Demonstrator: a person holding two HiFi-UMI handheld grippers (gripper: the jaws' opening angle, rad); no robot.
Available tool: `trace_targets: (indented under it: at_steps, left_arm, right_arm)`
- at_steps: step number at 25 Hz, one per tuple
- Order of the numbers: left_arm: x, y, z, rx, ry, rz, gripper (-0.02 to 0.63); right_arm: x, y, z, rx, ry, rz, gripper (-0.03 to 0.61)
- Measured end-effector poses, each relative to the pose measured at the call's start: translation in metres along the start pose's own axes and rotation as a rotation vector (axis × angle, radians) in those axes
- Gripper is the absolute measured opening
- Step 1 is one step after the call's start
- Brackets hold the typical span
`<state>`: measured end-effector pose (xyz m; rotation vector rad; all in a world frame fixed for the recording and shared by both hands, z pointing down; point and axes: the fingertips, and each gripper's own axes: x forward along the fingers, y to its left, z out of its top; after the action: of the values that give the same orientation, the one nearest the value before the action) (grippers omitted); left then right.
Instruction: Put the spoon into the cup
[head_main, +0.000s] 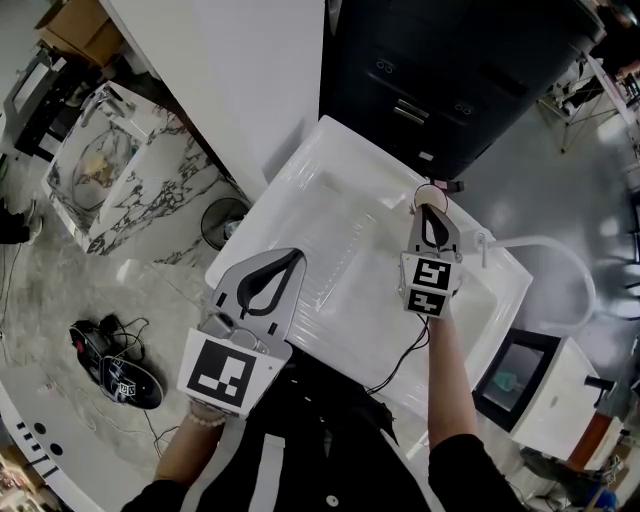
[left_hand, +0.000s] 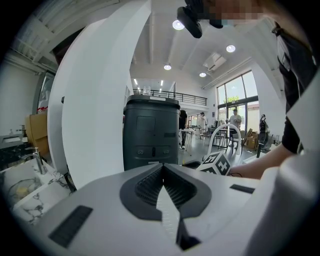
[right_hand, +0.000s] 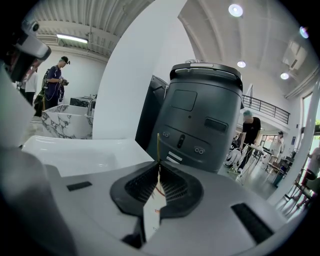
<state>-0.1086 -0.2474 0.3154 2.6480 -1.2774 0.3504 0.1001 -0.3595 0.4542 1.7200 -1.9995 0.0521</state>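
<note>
Now right gripper (right_hand: 159, 169) clamps spoon (right_hand: 158, 146), long axis upright above jaws

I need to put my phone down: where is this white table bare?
Bare: the white table's middle, between the left gripper and right gripper. Crowded: its far edge by the right gripper's thin gold stick and the dark cabinet.

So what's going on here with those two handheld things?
A person stands over a white table with a claw tool in each hand. The right claw is shut on something thin and gold-coloured, most likely the spoon seen edge-on, and is held out near the table's far edge, by a dark cabinet. The left claw is shut with nothing in it and hangs nearer the person. A small round thing just past the right claw may be the cup, but it is too small to tell.
</note>
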Motion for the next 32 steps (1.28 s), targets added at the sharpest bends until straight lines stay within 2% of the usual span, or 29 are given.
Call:
trace_targets:
  at_steps: [6,12,17,21,24,26,32]
  left_arm:
    - [-0.004,0.004,0.001,-0.006,-0.005,0.018,0.0]
    - [-0.01,0.004,0.002,-0.003,-0.01,0.02,0.0]
    - [-0.011,0.003,0.001,-0.001,-0.009,0.014,0.0]
    - [-0.011,-0.002,0.0,0.001,-0.011,0.002,0.0]
    - [-0.009,-0.005,0.001,0.004,-0.014,-0.013,0.0]
    - [-0.009,-0.008,0.003,0.008,-0.017,-0.024,0.0]
    - [-0.004,-0.018,0.007,0.025,-0.03,-0.072,0.0]
  right_arm:
    - [0.003,0.004,-0.002,-0.025,0.011,0.011,0.008]
    - [0.002,0.01,0.0,-0.027,0.013,0.027,0.055]
    - [-0.002,0.015,0.007,-0.008,-0.012,0.048,0.098]
    - [-0.013,0.012,0.014,0.047,-0.037,0.034,0.1]
    - [-0.026,0.0,0.019,0.187,-0.07,0.006,0.093]
    - [-0.037,-0.007,0.02,0.253,-0.084,-0.012,0.002]
    - [-0.071,-0.008,0.024,0.183,-0.09,-0.003,0.002]
